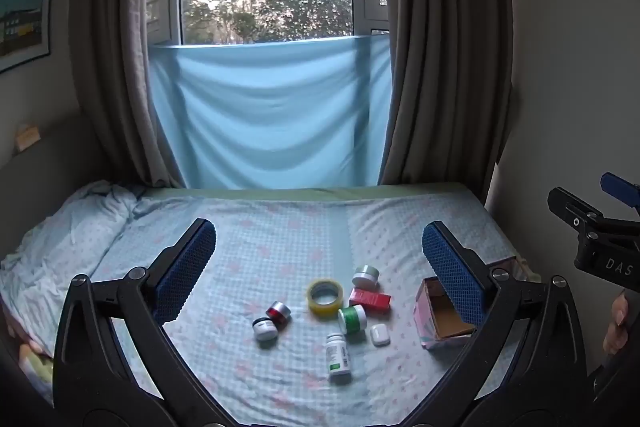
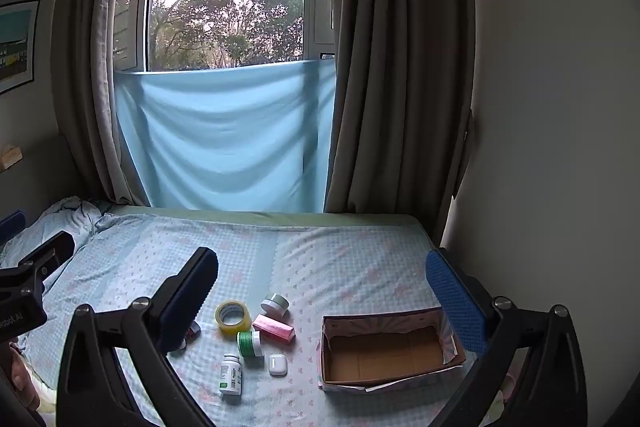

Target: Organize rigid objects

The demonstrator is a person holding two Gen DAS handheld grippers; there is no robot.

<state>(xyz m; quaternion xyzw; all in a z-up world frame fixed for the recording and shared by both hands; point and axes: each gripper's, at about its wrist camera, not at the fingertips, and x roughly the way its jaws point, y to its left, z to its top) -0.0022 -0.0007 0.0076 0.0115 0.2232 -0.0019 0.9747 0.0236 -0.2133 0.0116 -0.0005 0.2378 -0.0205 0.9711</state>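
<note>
Both tools held above the bed (image 2: 340,259), jaws spread wide, nothing gripped: left tool (image 1: 320,263), right tool (image 2: 324,287). Cardboard box (image 2: 388,351) sits open on the right. Just left of it, scattered: tape roll (image 2: 233,317), pink carton (image 2: 274,327), green jar (image 2: 249,343), pill bottle (image 2: 231,374), white earbud case (image 2: 277,364).

On the bed (image 2: 340,267) we find a cluster of small items with an open box (image 2: 384,351) to its right. Within the cluster, the tape roll (image 2: 233,315) lies left of the carton (image 2: 274,327), with one jar (image 2: 275,303) behind the carton. Another jar (image 2: 249,343) lies before the tape roll; the bottle (image 2: 231,374) and earbud case (image 2: 277,364) lie nearest us. The box holds nothing.
</note>
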